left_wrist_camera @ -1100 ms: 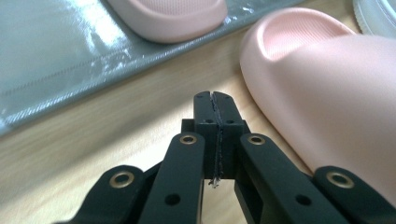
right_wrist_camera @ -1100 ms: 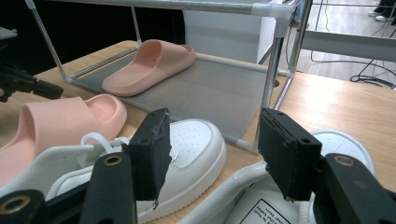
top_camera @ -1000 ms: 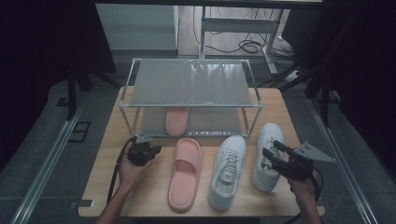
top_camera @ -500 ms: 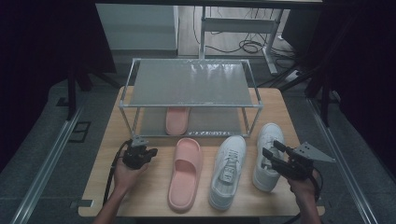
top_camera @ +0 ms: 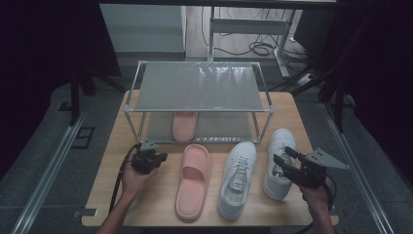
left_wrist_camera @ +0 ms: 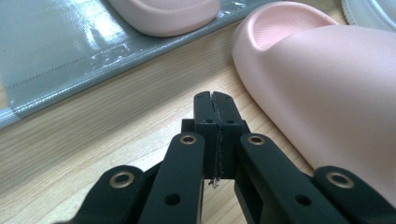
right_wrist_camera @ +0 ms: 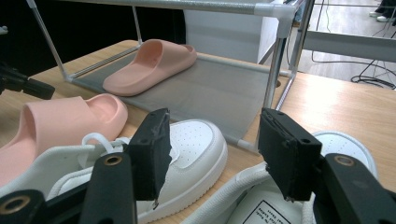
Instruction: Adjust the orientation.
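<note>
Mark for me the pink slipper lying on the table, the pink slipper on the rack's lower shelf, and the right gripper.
Pink foam slipper on the wooden table [top_camera: 194, 181], high view, on its strap.
Pink foam slipper on the rack's lower shelf [top_camera: 185, 124], high view, on its visible heel half.
Right gripper [right_wrist_camera: 212, 154], right gripper view, midway between its open fingertips.
</note>
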A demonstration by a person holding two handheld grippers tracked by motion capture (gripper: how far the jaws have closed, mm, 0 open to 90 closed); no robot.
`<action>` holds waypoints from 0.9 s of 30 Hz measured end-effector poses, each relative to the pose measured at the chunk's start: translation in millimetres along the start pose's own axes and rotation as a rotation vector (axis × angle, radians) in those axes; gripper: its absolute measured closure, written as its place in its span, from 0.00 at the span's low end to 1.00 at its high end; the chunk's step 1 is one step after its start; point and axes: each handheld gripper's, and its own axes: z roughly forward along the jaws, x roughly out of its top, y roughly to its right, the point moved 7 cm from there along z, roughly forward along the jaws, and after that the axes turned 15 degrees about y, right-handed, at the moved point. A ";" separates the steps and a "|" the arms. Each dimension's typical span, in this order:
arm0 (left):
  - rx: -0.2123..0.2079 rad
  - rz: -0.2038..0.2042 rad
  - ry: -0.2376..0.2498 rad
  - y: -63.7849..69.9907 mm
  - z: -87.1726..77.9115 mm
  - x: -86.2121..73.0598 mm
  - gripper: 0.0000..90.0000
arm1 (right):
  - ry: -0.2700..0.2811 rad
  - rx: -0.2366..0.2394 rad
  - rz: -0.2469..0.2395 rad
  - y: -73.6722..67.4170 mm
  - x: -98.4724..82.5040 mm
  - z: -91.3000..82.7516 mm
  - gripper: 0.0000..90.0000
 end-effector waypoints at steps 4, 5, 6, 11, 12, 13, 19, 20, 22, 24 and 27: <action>-0.011 -0.003 -0.005 1.3 4.3 1.1 1.00 | -0.002 0.001 -0.001 -0.1 -0.5 0.3 0.49; -0.019 -0.004 -0.011 2.6 7.5 2.0 1.00 | -0.005 0.001 -0.001 0.1 -1.3 0.9 0.49; -0.019 -0.004 -0.011 2.6 7.5 2.0 1.00 | -0.005 0.001 -0.001 0.1 -1.3 0.9 0.49; -0.036 0.007 -0.027 8.7 19.0 4.4 1.00 | -0.007 0.002 -0.001 -0.2 -2.1 1.5 0.49; -0.036 0.007 -0.027 8.7 19.0 4.4 1.00 | -0.007 0.002 -0.001 -0.2 -2.1 1.5 0.49; -0.038 0.008 -0.029 9.9 20.8 4.5 1.00 | -0.006 0.003 0.000 -0.2 -1.8 1.3 0.49; -0.051 0.007 -0.047 15.8 32.2 2.2 1.00 | -0.008 0.001 0.002 0.3 -2.1 1.1 0.49; -0.053 0.008 -0.053 16.8 34.2 1.7 1.00 | -0.008 0.000 0.003 0.6 -2.2 1.1 0.49; -0.057 0.004 -0.058 18.9 36.9 1.3 1.00 | -0.007 0.000 0.002 1.0 -2.2 1.1 0.49; -0.062 0.004 -0.062 20.8 39.8 1.5 1.00 | -0.007 0.000 0.001 1.0 -2.3 1.3 0.49; -0.077 0.009 -0.066 25.5 43.7 2.5 1.00 | -0.008 0.001 0.000 0.7 -2.7 1.6 0.49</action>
